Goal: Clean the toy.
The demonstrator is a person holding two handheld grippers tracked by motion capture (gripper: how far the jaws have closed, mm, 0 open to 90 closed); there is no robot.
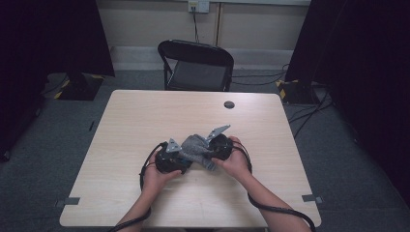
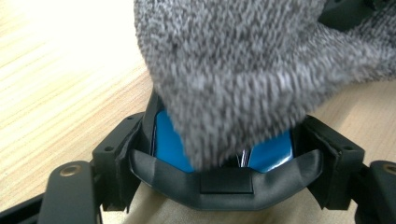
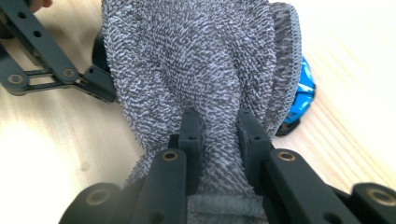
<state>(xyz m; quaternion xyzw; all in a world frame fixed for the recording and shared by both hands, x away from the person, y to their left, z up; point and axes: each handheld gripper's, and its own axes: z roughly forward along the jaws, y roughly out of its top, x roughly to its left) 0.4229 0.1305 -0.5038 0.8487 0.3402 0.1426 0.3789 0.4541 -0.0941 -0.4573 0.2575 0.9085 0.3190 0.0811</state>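
Observation:
A grey knitted cloth (image 1: 195, 146) hangs between my two grippers at the middle of the table (image 1: 145, 121). My right gripper (image 3: 219, 135) is shut on a fold of the cloth (image 3: 196, 60), and I see that gripper in the high view (image 1: 210, 151) too. The cloth (image 2: 233, 70) drapes over a shiny blue object (image 2: 170, 144) with a black band, possibly a toy car. That blue object (image 3: 303, 88) peeks out beside the cloth. My left gripper (image 2: 226, 126) has its jaws against both sides of the blue object, and the high view shows that gripper (image 1: 181, 158) left of the cloth.
A black folding chair (image 1: 196, 65) stands beyond the table's far edge. A small black disc (image 1: 229, 104) lies on the table at the back right. Cables trail from both grippers over the near edge. Dark curtains and stands flank the room.

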